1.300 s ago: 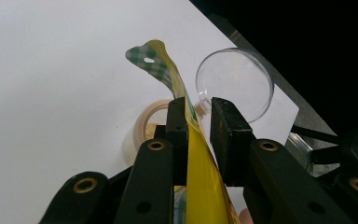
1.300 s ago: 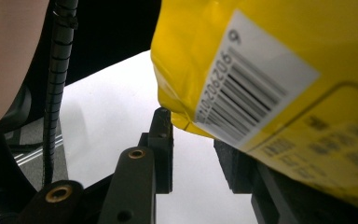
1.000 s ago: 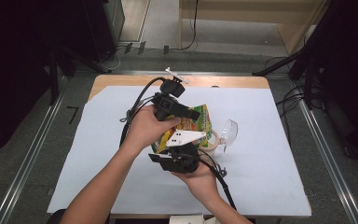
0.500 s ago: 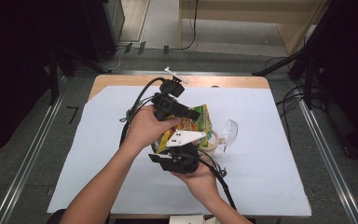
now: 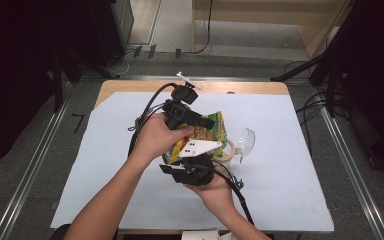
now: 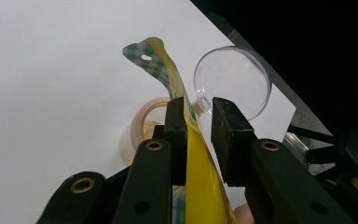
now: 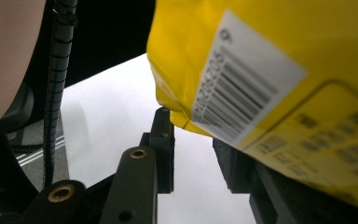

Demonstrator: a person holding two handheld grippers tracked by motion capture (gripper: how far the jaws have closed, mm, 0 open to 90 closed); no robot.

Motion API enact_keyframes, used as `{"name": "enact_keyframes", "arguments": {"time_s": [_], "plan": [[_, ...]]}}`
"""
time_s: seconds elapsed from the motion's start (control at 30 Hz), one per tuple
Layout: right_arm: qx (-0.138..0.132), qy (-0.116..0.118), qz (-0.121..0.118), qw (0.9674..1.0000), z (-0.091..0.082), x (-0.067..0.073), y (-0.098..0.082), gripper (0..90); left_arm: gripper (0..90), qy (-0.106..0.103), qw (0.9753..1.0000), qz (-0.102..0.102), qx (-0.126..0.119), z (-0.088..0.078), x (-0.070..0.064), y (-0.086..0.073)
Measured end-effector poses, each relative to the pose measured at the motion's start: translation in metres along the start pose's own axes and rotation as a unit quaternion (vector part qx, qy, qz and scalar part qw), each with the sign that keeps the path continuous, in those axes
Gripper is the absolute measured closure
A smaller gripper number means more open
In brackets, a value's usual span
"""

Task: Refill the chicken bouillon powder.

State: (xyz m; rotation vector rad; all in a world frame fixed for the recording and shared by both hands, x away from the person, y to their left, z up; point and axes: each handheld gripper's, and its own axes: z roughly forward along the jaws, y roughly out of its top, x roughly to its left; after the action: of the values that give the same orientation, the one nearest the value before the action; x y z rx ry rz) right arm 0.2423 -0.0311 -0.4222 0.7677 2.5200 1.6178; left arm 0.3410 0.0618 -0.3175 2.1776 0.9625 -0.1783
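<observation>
A yellow snack bag (image 5: pixel 215 131) with a green checked top hangs over the white table sheet, between my two grippers. In the left gripper view the bag's thin top edge (image 6: pixel 186 126) runs up between the jaws of my left gripper (image 6: pixel 198 116). It lies against the left pad, and a gap shows at the right pad. My left gripper (image 5: pixel 211 122) points right from the person's left hand. In the right gripper view the bag's barcode side (image 7: pixel 261 79) hangs over the right jaw of my right gripper (image 7: pixel 193 140), whose jaws stand apart. My right gripper (image 5: pixel 200 152) sits under its white plate.
A clear plastic cup (image 5: pixel 246 140) (image 6: pixel 233 81) lies on its side just right of the bag. Beside it stands a small beige round pot (image 5: pixel 228 150) (image 6: pixel 144 128) with tan powder in it. Cables (image 5: pixel 145 112) trail from both grippers. The white sheet (image 5: pixel 290 190) covers the wooden table.
</observation>
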Motion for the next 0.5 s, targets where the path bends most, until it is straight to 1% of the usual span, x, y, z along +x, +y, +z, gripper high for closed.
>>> {"name": "enact_keyframes", "arguments": {"time_s": [0.17,0.23,0.27,0.33,0.5], "plan": [[-0.002,0.0,-0.001,1.0,0.0,0.0001,-0.0005,71.2,76.6,0.003,1.0,0.004,0.002,-0.0005,-0.0017,-0.0001],[-0.002,-0.002,-0.002,1.0,0.0003,-0.0003,-0.0008,71.4,76.9,-0.003,1.0,0.004,0.003,-0.0009,-0.0026,-0.0001],[-0.001,-0.003,-0.004,1.0,0.0006,-0.0009,-0.0011,71.9,77.0,-0.01,0.9999,0.004,0.002,-0.0009,-0.0025,-0.0001],[-0.001,-0.004,-0.002,1.0,0.001,-0.0019,-0.002,72.1,77.1,-0.013,0.9999,0.005,0.004,-0.0003,-0.0025,-0.0001],[-0.001,-0.002,0.0,1.0,0.0004,-0.0019,-0.0019,72.0,77.3,-0.01,0.9999,0.005,0.002,0.0001,-0.0022,0.0003]]}}
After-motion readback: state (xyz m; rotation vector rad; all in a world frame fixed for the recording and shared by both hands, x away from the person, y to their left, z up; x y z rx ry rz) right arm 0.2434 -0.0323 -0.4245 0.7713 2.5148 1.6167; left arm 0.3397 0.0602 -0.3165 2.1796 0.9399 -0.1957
